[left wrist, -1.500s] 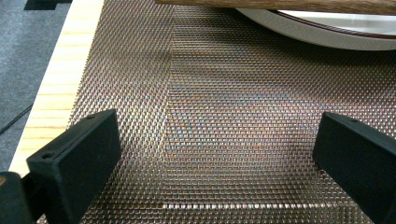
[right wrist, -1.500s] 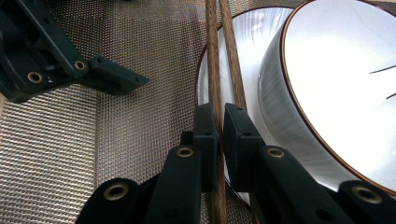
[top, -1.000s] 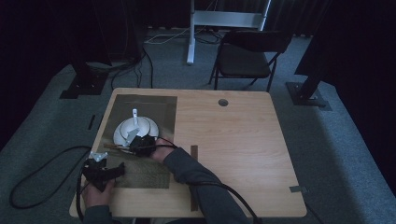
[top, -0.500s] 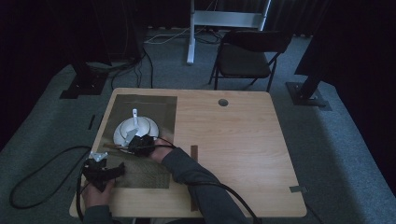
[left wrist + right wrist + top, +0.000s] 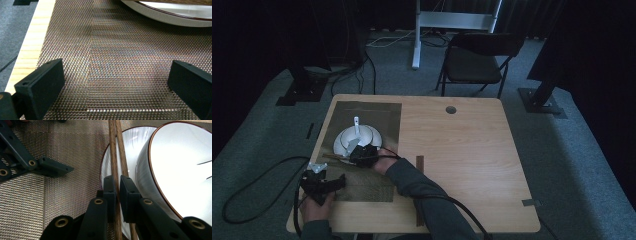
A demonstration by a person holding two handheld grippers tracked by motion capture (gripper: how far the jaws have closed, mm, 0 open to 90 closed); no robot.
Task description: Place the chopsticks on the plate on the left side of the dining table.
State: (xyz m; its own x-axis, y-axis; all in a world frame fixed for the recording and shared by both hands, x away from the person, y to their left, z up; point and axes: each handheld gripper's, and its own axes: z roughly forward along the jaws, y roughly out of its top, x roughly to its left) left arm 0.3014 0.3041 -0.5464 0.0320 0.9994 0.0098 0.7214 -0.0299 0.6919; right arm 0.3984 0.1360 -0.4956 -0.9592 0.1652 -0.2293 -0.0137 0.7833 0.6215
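High view, left to right: the left gripper (image 5: 323, 182) rests near the table's edge on the woven mat (image 5: 372, 187), jaws wide apart and empty, while the right gripper (image 5: 362, 155) sits at the near rim of the plate (image 5: 341, 145). Its jaws are clamped on the wooden chopsticks (image 5: 115, 152). Their long axis runs straight ahead of those jaws, across the plate's rim just beside the bowl (image 5: 185, 170), so the right hand is the nearer one.

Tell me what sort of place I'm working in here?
Likely a recording studio or lab, not a dining room: dark curtains around, a stand base on grey carpet, a folding chair, and a wooden table staged with a placemat.
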